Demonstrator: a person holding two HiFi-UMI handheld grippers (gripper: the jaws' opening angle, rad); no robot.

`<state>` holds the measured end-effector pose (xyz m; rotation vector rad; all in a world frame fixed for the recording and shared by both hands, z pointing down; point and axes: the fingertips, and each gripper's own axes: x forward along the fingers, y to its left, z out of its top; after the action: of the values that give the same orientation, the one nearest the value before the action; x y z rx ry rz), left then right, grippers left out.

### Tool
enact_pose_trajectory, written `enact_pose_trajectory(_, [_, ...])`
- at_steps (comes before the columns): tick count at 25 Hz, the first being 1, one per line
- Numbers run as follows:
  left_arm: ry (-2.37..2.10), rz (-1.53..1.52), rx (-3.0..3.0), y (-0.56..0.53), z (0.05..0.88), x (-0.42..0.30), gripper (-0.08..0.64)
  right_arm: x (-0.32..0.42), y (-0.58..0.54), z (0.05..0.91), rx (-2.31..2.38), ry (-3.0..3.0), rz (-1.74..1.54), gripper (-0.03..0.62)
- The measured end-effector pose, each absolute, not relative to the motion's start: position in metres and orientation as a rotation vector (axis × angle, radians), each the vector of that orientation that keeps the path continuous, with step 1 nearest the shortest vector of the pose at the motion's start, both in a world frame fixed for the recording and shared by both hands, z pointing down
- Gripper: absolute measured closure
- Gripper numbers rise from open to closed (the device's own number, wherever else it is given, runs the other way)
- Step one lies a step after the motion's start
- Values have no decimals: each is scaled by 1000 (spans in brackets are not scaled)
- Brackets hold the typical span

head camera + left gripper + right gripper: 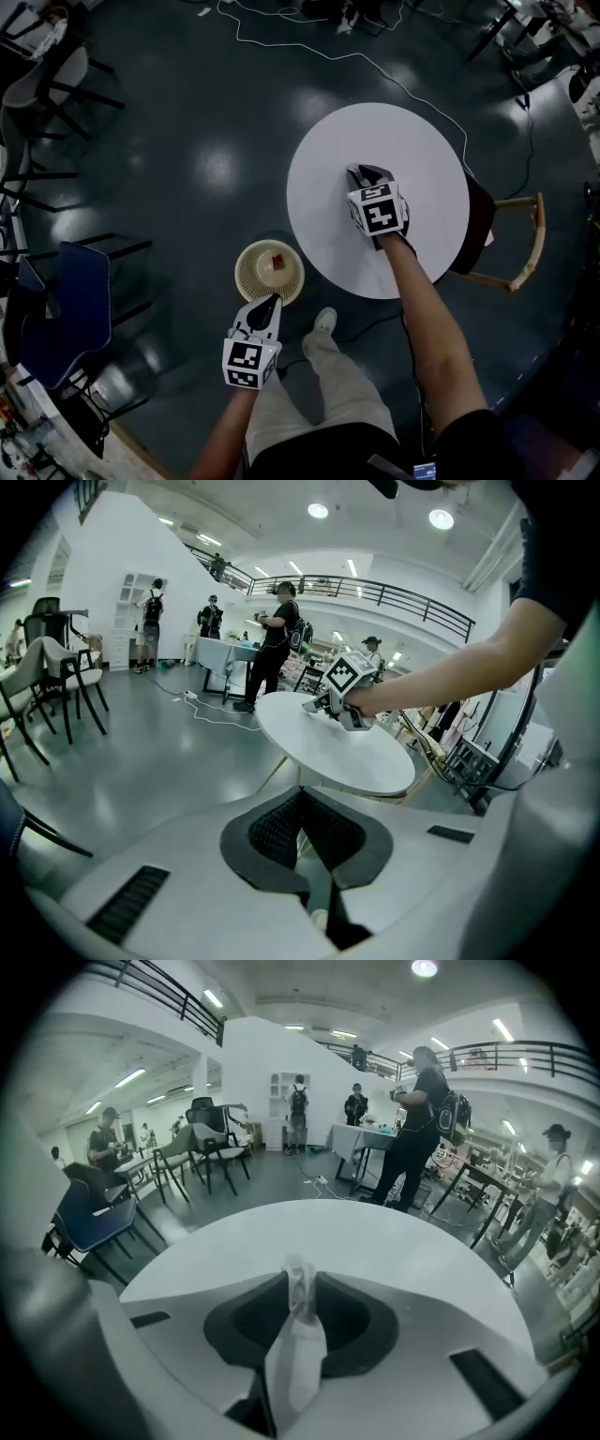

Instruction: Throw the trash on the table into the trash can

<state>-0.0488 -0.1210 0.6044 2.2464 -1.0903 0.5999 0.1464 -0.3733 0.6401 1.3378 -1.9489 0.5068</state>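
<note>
White table (412, 150), cream trash can (248, 272), pale wrapper (296, 1354)

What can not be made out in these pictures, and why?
1. Right gripper view: the white wrapper in the right gripper is crumpled; its kind is unclear.
2. Head view: the gripper's body hides that wrapper.
3. Head view: the brown item in the trash can is too small to name.
4. Left gripper view: a pale spot below the shut jaws of the left gripper, mostly hidden by its body.

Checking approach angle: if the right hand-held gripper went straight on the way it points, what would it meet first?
Likely the white table top, just past the white wrapper pinched in the right hand-held gripper, which tilts down over it; gap unclear.
</note>
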Motion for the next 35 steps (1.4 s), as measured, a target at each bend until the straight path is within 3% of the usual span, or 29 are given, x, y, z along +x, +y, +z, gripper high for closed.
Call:
enact_pose_trajectory(23, [-1084,601,2269,-70,590,-110,545,11,-209,579,1248,-2230,612,500])
enact_pose_trajectory(35, [-1046,665,2267,-52,641,-157,545,-69,-136,634,1146,-2257,666,502])
